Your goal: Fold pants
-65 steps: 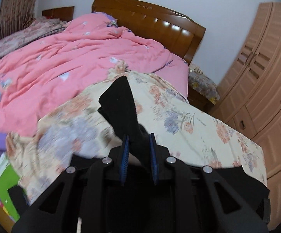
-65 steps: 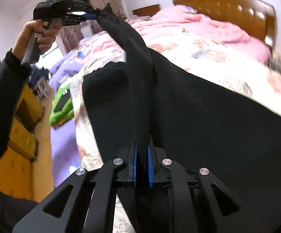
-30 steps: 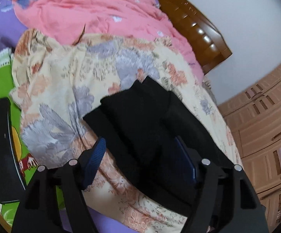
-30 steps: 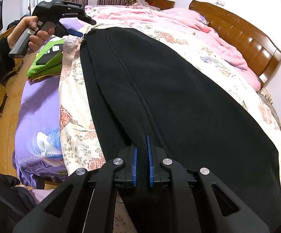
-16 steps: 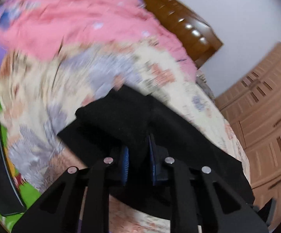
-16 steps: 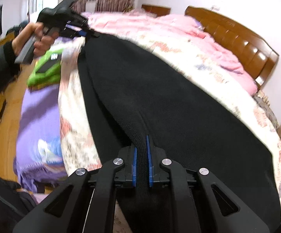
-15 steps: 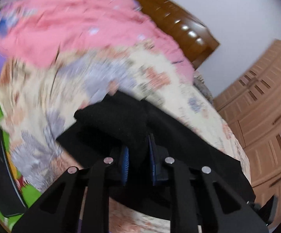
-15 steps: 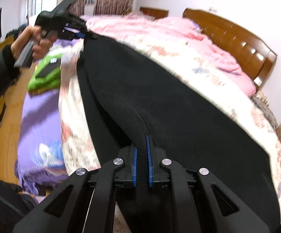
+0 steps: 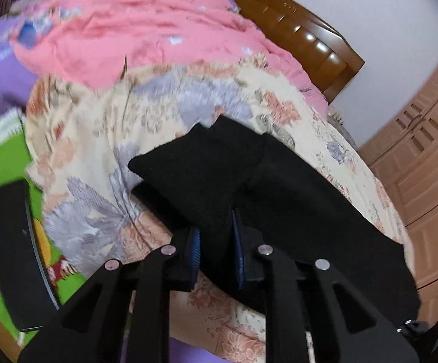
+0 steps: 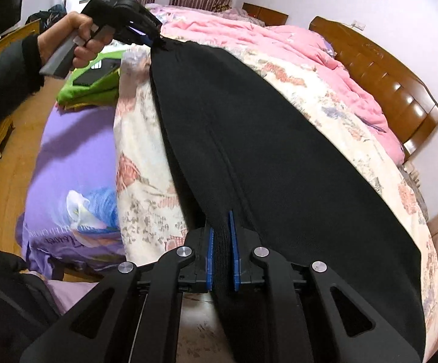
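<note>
Black pants (image 10: 279, 157) lie lengthwise on the floral bedspread (image 10: 146, 163), stretched between my two grippers. My right gripper (image 10: 221, 260) is shut on one end of the cloth, near the bed's foot. At the far end a hand holds my left gripper (image 10: 155, 37), pinching the other end of the pants. In the left wrist view the left gripper (image 9: 215, 251) is shut on a bunched fold of the black pants (image 9: 206, 175), whose corner sticks up over the floral bedspread (image 9: 103, 139).
A pink quilt (image 9: 134, 30) covers the far side of the bed below a wooden headboard (image 10: 385, 72). A green cloth (image 10: 97, 84) with a black flat object (image 9: 10, 248) lies on the purple sheet (image 10: 76, 151). Wooden wardrobes (image 9: 424, 163) stand at the right.
The left gripper's jaws went from wide open around the pants' end to shut on it. Both grippers then lifted slightly, pulling the cloth taut. The right gripper kept its hold.
</note>
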Demonstrator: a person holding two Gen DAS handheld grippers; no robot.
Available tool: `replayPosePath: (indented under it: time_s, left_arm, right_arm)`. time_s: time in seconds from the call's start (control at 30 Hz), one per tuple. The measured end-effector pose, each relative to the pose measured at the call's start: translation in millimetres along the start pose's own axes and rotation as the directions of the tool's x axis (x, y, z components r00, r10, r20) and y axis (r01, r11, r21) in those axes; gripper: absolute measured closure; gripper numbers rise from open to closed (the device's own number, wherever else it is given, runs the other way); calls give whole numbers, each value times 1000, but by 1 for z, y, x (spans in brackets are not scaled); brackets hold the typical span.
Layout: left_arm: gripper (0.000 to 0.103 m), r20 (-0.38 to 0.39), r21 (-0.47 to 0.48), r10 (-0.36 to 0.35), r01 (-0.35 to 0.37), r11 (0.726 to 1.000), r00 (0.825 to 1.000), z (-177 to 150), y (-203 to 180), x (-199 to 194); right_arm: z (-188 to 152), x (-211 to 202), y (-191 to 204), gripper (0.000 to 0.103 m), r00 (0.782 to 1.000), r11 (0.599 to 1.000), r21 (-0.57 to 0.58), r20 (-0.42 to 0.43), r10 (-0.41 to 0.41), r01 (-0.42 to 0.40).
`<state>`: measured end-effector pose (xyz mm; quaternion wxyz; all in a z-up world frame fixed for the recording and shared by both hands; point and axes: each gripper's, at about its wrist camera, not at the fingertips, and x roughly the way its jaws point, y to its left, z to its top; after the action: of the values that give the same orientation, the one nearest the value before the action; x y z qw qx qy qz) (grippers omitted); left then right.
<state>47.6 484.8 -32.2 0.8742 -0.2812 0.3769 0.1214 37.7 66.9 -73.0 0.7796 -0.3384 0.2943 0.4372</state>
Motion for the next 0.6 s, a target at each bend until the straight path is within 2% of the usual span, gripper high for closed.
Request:
replayPosePath:
  time_s: [0.07, 0.1, 0.13, 0.17, 0.2, 0.23, 0.27, 0.3, 0.33, 0.37, 0.4, 0.47, 0.5, 0.53, 0.6]
  left_arm:
    - [84, -8, 36, 47, -47, 998, 999, -2, -6, 4]
    - [78, -29, 41, 74, -73, 996, 997, -4, -6, 11]
    - [65, -37, 32, 90, -89, 996, 995, -4, -4, 16]
    - [57, -28, 15, 119, -119, 993, 992, -4, -1, 16]
    - [40, -14, 6, 147, -147, 989, 989, -3, 0, 13]
    - [32, 26, -5, 193, -193, 981, 981, -2, 0, 3]
    - [31, 67, -7, 229, -229, 973, 971, -2, -3, -6]
    - [30, 144, 10, 296, -300, 954, 944, -3, -15, -24]
    - [24, 200, 34, 317, -330, 943, 927, -4, -29, -36]
    - [19, 248, 68, 301, -327, 943, 921, -7, -46, -48]
    - [12, 282, 130, 250, -295, 947, 926, -11, -70, -58]
    - [8, 281, 248, 164, -237, 939, 946, -20, -111, -59]
    - [6, 238, 334, 110, -187, 924, 965, -30, -138, -50]
    - [6, 196, 386, 77, -149, 910, 978, -37, -155, -39]
    - [6, 96, 474, 33, -74, 877, 995, -59, -187, -12]
  right_arm:
    - [-2, 5, 2, 87, 1000, 1000, 4, -16, 6, -6]
    - [-5, 12, 3, 82, 999, 1000, 11, -38, 17, -16]
    - [-8, 16, 5, 80, 999, 1000, 18, -33, 9, -9]
    - [-9, 15, 6, 73, 1000, 1000, 28, -18, 10, -9]
    - [-9, 13, 5, 45, 999, 998, 48, -25, 38, -37]
    - [-11, 7, 2, 29, 993, 990, 87, -38, 114, -110]
    - [-14, -2, -1, 23, 988, 982, 117, -25, 156, -152]
    - [-20, -16, -7, 23, 984, 974, 140, 14, 179, -179]
    - [-31, -36, -18, 23, 982, 966, 176, 66, 179, -188]
    - [-40, -48, -29, 23, 982, 959, 216, 90, 166, -182]
    - [-58, -63, -50, 23, 986, 938, 310, 113, 126, -155]
    - [-90, -77, -84, 23, 993, 881, 462, 108, 55, -99]
    - [-102, -79, -96, 26, 995, 854, 515, 93, 31, -75]
    - [-120, -81, -111, 29, 999, 809, 587, 51, -7, -25]
    - [-136, -81, -122, 32, 999, 762, 646, -11, -39, 37]
